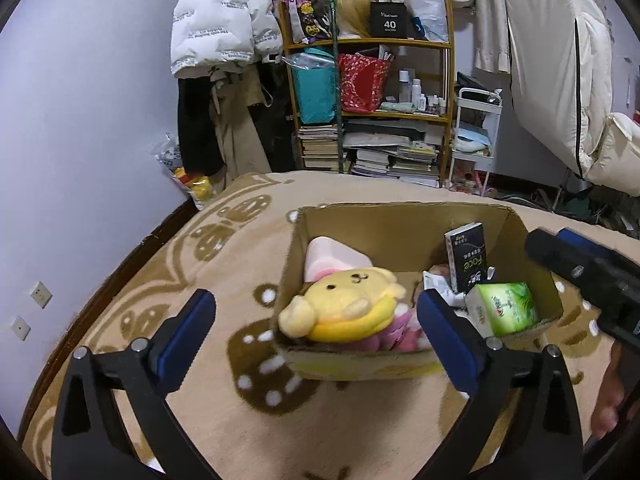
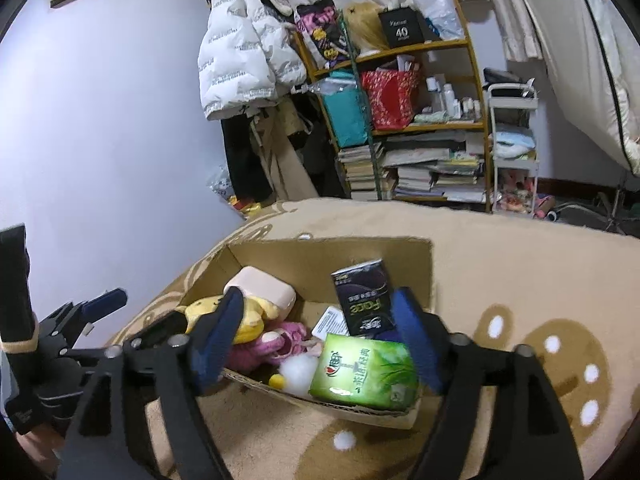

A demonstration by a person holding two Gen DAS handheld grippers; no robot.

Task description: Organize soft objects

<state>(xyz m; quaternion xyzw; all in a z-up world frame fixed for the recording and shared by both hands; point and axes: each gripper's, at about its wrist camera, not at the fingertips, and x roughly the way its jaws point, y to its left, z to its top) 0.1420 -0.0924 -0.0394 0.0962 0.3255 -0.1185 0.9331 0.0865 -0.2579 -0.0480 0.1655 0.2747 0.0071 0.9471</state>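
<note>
A cardboard box (image 1: 392, 220) stands on the beige blanket and also shows in the right wrist view (image 2: 320, 252). In it lie a yellow plush toy (image 1: 344, 304), a pink plush (image 2: 268, 344), a pink block (image 2: 264, 286), a black tissue pack (image 1: 466, 256) and a green tissue pack (image 2: 364, 374). My left gripper (image 1: 312, 328) is open and empty, just in front of the box's near wall, facing the yellow plush. My right gripper (image 2: 316, 336) is open and empty, above the box's near right corner, over the green pack.
The beige blanket with brown bear prints (image 1: 260, 432) covers the bed. Behind stand a cluttered wooden shelf (image 1: 372, 80) with books and bags, hanging jackets (image 1: 220, 16), a white cart (image 1: 476, 132) and a bare wall at the left.
</note>
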